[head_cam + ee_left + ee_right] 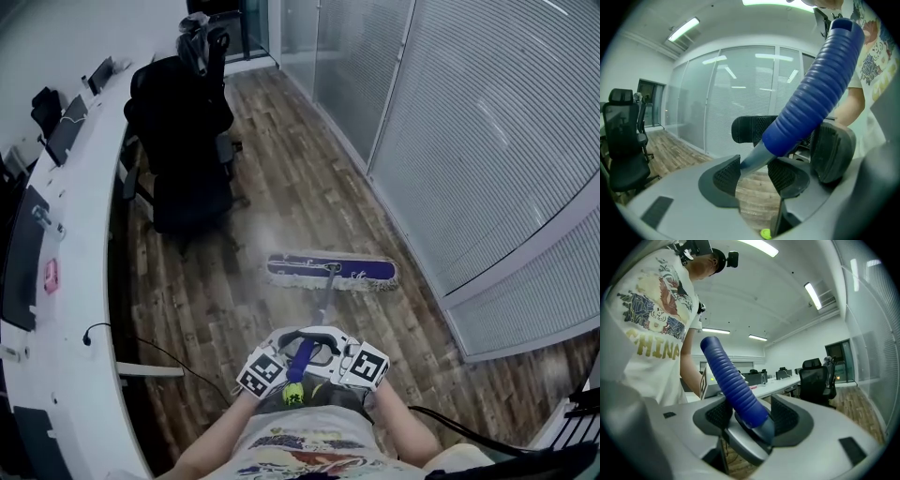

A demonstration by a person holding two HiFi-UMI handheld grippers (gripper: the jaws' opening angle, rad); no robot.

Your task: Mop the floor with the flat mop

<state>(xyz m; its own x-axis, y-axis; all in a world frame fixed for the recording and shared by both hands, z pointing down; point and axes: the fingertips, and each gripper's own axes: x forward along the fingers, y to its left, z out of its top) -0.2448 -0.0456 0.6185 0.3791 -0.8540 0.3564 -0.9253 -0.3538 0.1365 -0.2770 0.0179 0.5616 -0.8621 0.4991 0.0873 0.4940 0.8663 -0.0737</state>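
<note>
The left hand-held gripper (754, 171), tipped downward, and the level right hand-held gripper (750, 416) both clamp the flat mop's handle (323, 305) at the person's waist. The mop head (331, 271) lies on the floor (300, 178) right of the office chair (183, 141). Open floor runs beyond the chair beside the glass partition (469, 141).

Right gripper view: white short-sleeved T-shirt (651, 310) on the person carries gold block capitals "CHINA" under a multicoloured graphic print. Left gripper view: same shirt (874, 51), yellow letters at the frame edge, cut off, not legible. Head view: white marker cubes (262, 373) show black-and-white square code patterns only, no letters or digits. Small red tag (51, 275) on the curved white desk (89, 234): print too small to read.
</note>
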